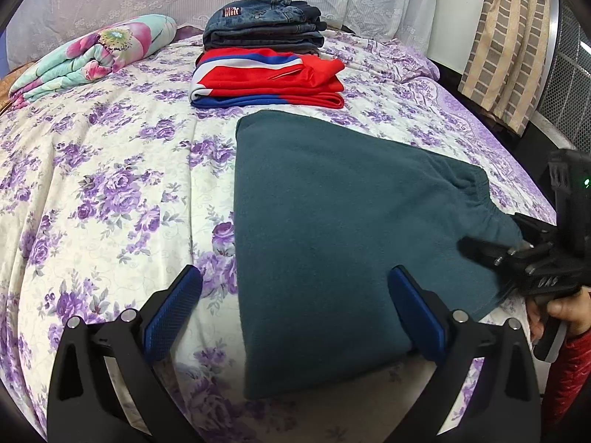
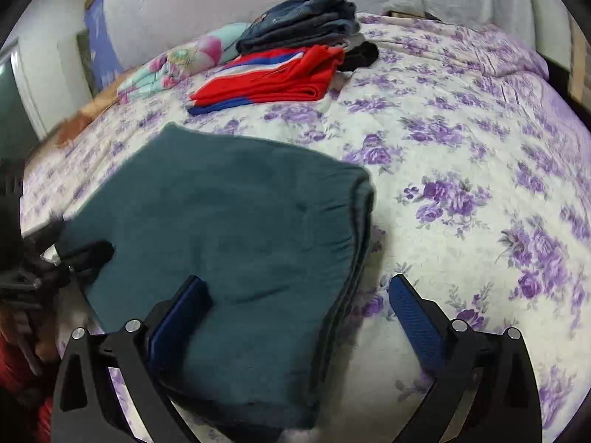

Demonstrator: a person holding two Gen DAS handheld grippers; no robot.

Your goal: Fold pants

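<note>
Teal pants [image 1: 332, 214] sit folded into a thick rectangle on the bed [image 1: 110, 170], just in front of the red folded stack [image 1: 266, 77]. Left gripper [image 1: 295, 310] fingers wide open, gripping nothing; right gripper [image 2: 299, 313] likewise spread, straddling the pants' edge. Looks basically done, so I'd guess the next move is a tidy-up or stacking.

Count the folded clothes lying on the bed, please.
3 separate lots. The teal pants lie nearest. The red clothes lie behind them. The jeans pile lies farthest back; it seems to hold more than one piece, partly hidden.
</note>
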